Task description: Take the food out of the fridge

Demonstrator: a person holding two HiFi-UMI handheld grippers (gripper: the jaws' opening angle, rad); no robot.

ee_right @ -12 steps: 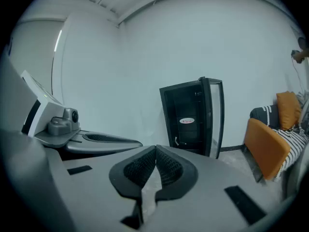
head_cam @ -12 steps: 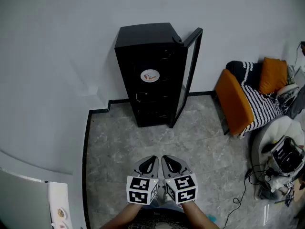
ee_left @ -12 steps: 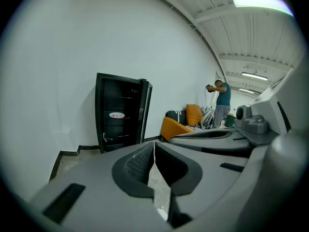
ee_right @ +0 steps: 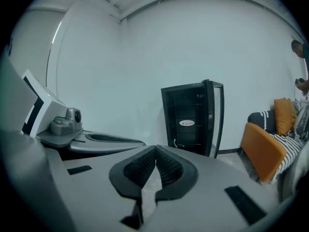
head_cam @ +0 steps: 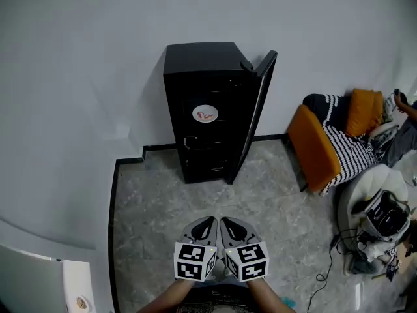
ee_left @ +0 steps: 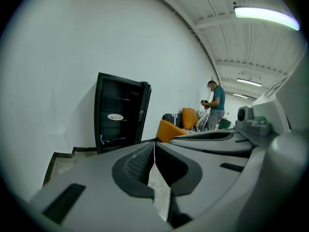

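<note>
At the far left of the head view, a white flat-topped unit (head_cam: pixel 39 276) cuts across the bottom corner. A round item sits on it, too small to identify. The left gripper (ee_left: pixel 154 145) and the right gripper (ee_right: pixel 155 149) sit side by side at bottom centre, tipped slightly downward toward the fridge. Each gripper view shows its ribbed pads pressed together with nothing between them. The only print nearby is the black-and-white square pattern on their marker cubes (head_cam: pixel 194 261), which spells no words.

Well apart from them, across the grey marbled floor (head_cam: pixel 273 201), the black fridge (head_cam: pixel 195 64) stands against the white wall. Its glass door (head_cam: pixel 258 103) is swung open to the right. On an upper shelf lies a white plate (head_cam: pixel 206 115) bearing something red; this is the food, inside the fridge and untouched.

Further right are an orange sofa (head_cam: pixel 313 145), a striped blanket (head_cam: pixel 348 145) and an orange cushion (head_cam: pixel 363 109). The left gripper view shows a person (ee_left: pixel 217 105) in a teal top standing beside them.

Compared with half a second earlier, the fridge sits lower and slightly further right in the head view. The sofa has slid left and the white unit has dropped toward the corner. The grippers hold the same place, closed as before, and the door stands equally wide.
</note>
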